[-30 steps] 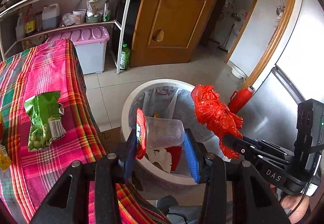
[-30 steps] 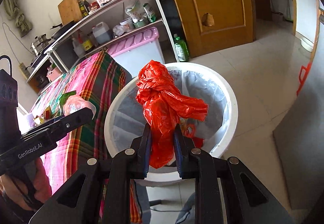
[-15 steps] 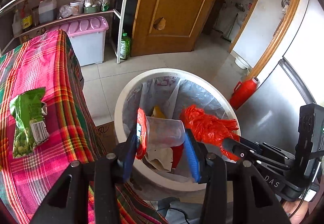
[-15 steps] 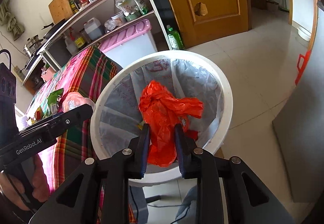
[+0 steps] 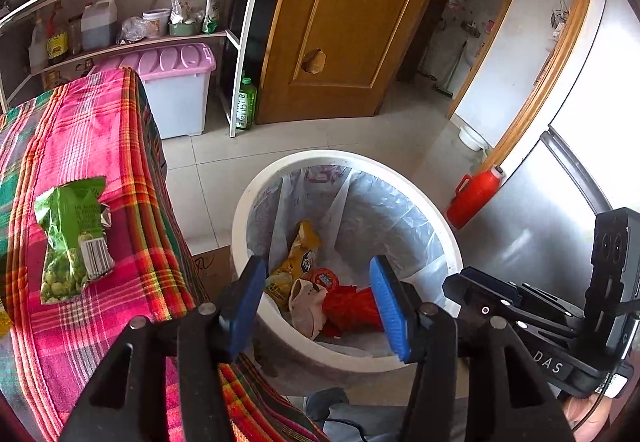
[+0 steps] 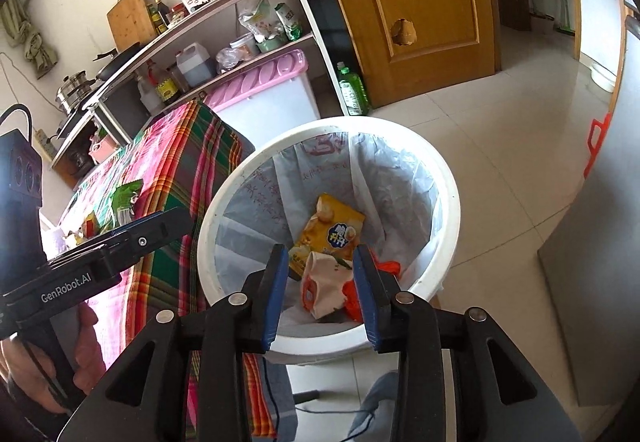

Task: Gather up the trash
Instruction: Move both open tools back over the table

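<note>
Left wrist view: the left gripper [image 5: 318,306] is being held with fingers spread, empty, over the white bin [image 5: 280,178] at lower centre; the right gripper [image 6: 322,292] likewise; the red bag [image 5: 352,308] is lying inside; a green packet [image 5: 72,238] is lying on the bench [image 5: 92,130] at left.

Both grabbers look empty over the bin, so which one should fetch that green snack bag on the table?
Probably the left gripper: its open jaws hang over the bin right beside the table, where the green bag lies. The right gripper, also open, sits farther off.
</note>
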